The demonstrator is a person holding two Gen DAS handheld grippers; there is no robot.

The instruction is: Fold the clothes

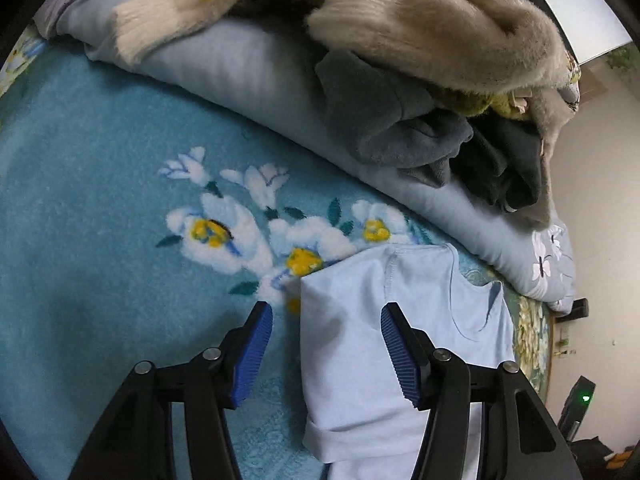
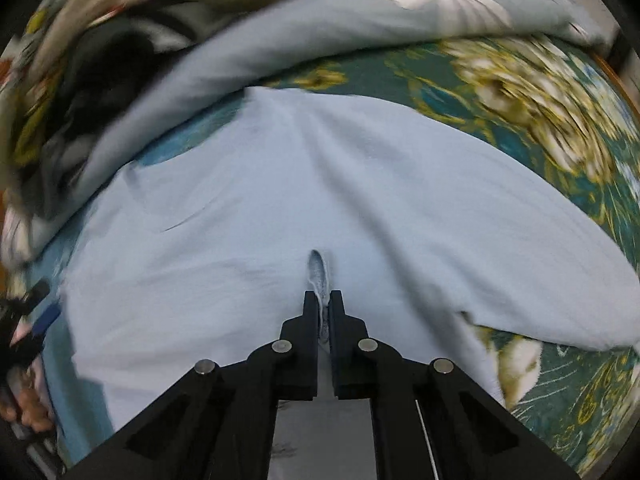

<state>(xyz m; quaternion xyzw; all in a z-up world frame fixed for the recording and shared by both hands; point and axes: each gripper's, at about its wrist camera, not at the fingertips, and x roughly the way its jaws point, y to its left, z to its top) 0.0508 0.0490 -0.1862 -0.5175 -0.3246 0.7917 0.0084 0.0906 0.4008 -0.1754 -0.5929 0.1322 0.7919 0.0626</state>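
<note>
While the left hand-held gripper [image 1: 326, 354] is seen open over the shirt [image 1: 360, 360], a pinched fold is shown only in the right hand-held gripper [image 2: 323, 300].

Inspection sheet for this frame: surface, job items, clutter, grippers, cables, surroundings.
Surface: blue floral blanket on a bed; green floral cover at its far edge.
Job's things: light blue shirt lying flat, partly folded, wrinkled.
Clutter: pale blue duvet roll carrying a heap of grey garments and a beige fuzzy garment.
Grippers: left gripper open, astride the shirt's edge, pads not pressing. Right gripper shut on a pinched ridge of the shirt.
Cables: nothing seen.
Surroundings: white wall; dark device with a green light, right view blurred.
</note>
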